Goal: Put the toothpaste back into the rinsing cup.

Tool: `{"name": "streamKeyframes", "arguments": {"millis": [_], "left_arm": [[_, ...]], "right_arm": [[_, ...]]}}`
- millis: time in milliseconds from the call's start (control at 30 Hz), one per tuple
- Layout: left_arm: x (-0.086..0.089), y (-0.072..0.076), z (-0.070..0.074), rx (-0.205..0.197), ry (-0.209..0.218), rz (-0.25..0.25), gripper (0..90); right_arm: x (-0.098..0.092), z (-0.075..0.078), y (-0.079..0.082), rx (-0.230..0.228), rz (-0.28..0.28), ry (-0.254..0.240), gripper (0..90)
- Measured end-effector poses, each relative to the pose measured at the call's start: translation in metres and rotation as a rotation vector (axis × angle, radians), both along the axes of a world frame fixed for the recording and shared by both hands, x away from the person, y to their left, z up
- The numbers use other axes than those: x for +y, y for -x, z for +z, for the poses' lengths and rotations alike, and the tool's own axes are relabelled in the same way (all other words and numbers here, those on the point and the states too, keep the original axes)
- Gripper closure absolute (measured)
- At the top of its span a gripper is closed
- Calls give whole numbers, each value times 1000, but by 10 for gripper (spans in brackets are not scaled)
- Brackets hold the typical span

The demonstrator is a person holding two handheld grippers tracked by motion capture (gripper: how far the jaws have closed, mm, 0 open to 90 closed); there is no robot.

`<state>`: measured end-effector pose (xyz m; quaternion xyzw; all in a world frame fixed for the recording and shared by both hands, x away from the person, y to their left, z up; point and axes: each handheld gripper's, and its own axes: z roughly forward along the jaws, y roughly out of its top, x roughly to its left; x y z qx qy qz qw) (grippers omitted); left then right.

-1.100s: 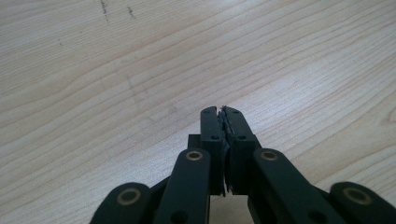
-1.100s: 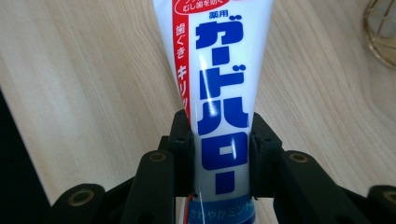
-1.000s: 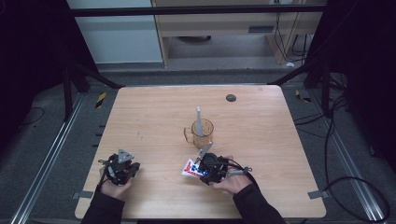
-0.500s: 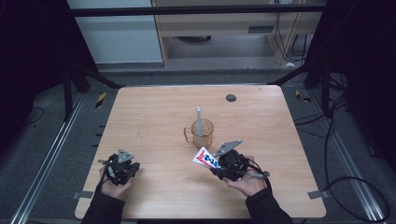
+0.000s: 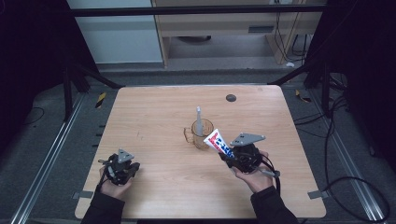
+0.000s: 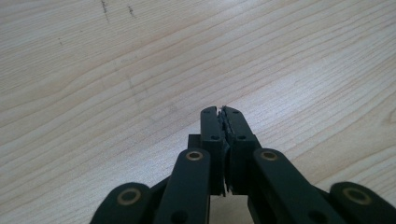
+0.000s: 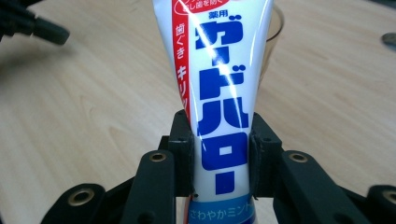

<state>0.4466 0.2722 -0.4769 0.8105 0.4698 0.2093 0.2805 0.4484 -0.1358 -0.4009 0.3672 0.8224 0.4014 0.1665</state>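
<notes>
Since the earlier frame, the right hand-held gripper [image 5: 227,156] has lifted and swung rightward, carrying the toothpaste tube [image 5: 219,143] clamped between its jaws. That tube points up and away from this hand-held gripper toward the amber glass mug [image 5: 201,136] just beyond its tip. Well apart, the left hand-held gripper [image 6: 222,112] rests pinched shut, holding nothing, over the bench [image 5: 159,116]

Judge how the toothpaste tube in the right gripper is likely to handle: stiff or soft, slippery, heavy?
The tube is probably soft: the right gripper pinches its sides, so it may dent. Its glossy skin shows glare, so it could slip. It juts out unsupported in the high view, so it seems fairly light.
</notes>
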Motion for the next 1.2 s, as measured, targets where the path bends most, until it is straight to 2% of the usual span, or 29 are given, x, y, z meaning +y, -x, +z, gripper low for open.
{"name": "streamKeyframes", "arguments": {"millis": [133,667,1000,1200], "left_arm": [[0,0,0,0,1,2,875],[0,0,0,0,1,2,875],[1,0,0,3,1,3,876],[1,0,-1,4,2,3,876]], "right_arm": [[-3,3,-6,-54,-50,-33,680],[-10,16,-33,-196,-240,-171,676],[-3,19,-54,-241,-292,-223,676],[1,19,-64,-262,-342,-290,676]]}}
